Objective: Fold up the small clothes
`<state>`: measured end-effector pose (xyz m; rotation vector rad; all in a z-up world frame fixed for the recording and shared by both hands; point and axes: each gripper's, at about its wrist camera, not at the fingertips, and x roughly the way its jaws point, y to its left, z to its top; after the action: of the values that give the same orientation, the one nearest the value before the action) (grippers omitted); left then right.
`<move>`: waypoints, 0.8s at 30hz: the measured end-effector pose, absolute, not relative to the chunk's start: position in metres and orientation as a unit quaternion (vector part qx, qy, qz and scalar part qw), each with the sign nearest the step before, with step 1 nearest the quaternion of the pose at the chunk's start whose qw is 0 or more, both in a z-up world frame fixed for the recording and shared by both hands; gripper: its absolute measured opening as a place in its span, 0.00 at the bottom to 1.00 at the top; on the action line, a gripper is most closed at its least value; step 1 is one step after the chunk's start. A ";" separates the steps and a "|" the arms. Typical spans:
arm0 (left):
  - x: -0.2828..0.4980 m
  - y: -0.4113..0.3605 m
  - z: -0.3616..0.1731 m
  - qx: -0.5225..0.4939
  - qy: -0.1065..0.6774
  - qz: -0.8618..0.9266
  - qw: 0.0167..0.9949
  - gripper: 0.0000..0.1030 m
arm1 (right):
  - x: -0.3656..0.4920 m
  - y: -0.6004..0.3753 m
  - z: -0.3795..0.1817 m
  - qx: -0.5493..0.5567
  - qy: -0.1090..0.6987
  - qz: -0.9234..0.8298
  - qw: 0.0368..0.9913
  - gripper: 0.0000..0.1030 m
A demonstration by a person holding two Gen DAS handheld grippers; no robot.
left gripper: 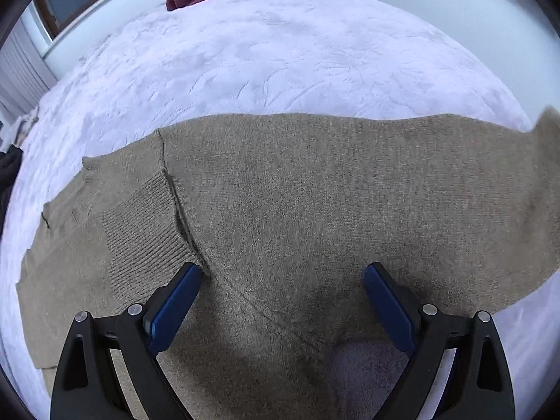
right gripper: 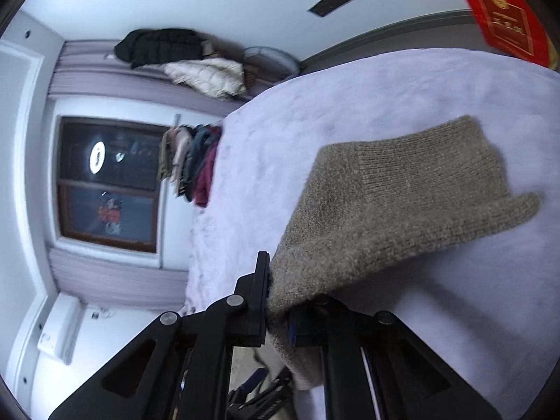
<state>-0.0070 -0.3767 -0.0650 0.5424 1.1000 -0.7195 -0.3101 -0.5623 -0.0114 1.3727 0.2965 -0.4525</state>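
My left gripper [left gripper: 281, 276] hovers over the brown sweater [left gripper: 297, 210] with its jaws wide apart and empty; the sweater lies flat on the bed [left gripper: 262, 52], its long axis running left to right across my view. My right gripper [right gripper: 276, 301] has its jaws clamped on the sweater's ribbed end at the right, raised off the bed. I judge the fold must carry that end leftward, the right gripper being nearer.

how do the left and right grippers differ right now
The left gripper is open with nothing between its blue fingers, hovering above the flat sweater. The right gripper is shut on a sweater sleeve, lifting it off the bed, and its view is rolled sideways. Both share the same black frame and are over the same bed.
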 end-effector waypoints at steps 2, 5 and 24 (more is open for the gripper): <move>-0.001 -0.363 -0.057 0.223 0.519 -0.337 0.753 0.93 | -0.290 -0.554 0.000 0.611 0.141 -0.182 0.757 0.08; 0.020 -0.340 -0.044 0.195 0.519 -0.332 0.763 0.93 | -0.249 -0.536 0.022 0.573 0.167 -0.144 0.789 0.08; 0.101 -0.032 -0.058 0.092 0.555 -0.107 0.820 0.93 | 0.048 -0.217 -0.048 0.217 0.514 0.129 0.820 0.10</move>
<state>0.1009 -0.0319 -0.0576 0.1954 1.1823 -0.2276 0.0478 -0.2171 -0.0485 0.4612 1.0943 0.2739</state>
